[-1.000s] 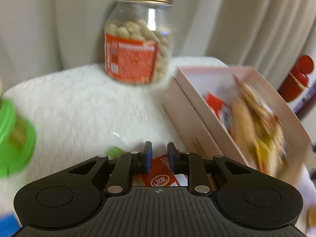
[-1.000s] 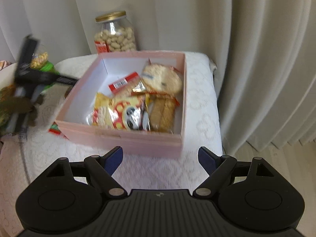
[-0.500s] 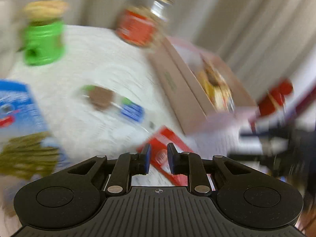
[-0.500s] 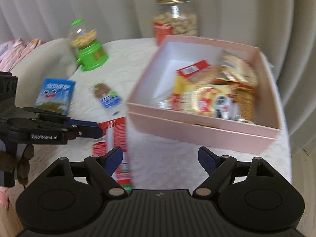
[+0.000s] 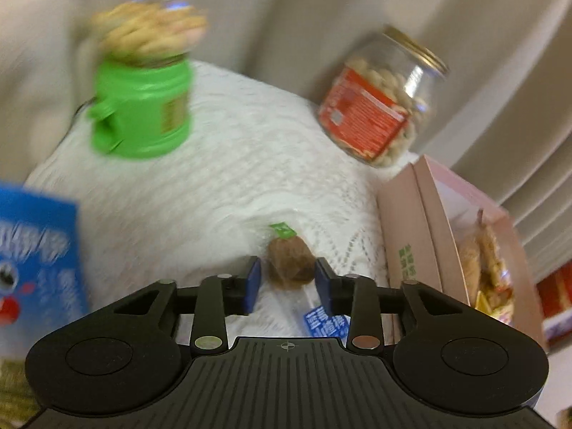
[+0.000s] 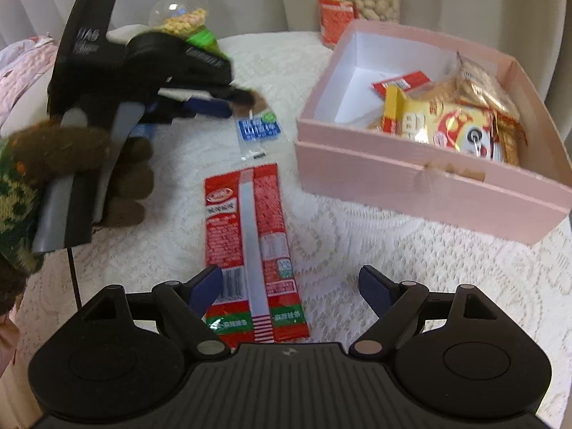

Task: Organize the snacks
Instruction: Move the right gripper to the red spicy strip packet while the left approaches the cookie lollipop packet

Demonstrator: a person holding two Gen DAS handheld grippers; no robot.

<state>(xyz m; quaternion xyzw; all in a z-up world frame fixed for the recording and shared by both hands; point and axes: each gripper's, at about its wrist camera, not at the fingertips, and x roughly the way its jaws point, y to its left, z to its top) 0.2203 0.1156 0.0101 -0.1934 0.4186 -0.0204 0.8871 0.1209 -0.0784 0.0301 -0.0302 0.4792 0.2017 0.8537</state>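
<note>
Left wrist view shows our left gripper (image 5: 287,280), jaws just opening, straddling the brown snack packet (image 5: 291,262) low centre; closing crooked, we judge, could squirt it aside.

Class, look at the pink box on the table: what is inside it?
Inside the pink box lie several snack packets: a yellow one, a small red one, wrapped biscuits. Anything beneath them is covered.

A home: lace tablecloth (image 6: 357,236), pale curtains (image 5: 500,71), and a peanut jar (image 5: 379,107).
</note>
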